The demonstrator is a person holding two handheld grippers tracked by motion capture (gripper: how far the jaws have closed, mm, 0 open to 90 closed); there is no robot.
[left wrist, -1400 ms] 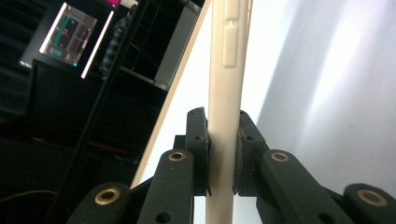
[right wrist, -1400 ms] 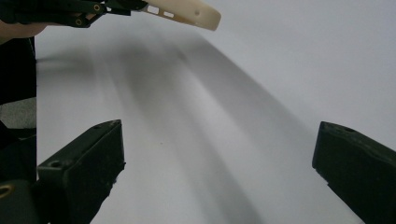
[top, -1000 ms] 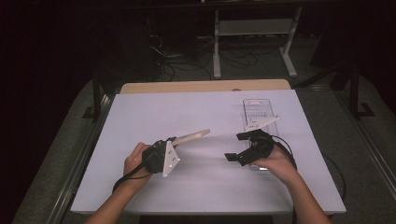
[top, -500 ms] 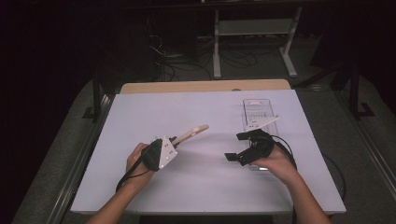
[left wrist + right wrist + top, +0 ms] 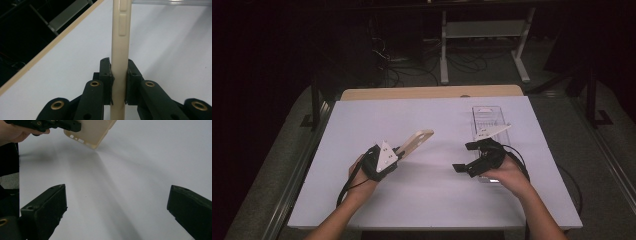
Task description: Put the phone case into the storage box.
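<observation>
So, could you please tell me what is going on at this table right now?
A person holds a claw in each hand over a white table. The left claw is clamped on the edge of a cream phone case, held off the surface. The right claw is wide open and holds nothing, with a clear plastic box just beyond it.
</observation>
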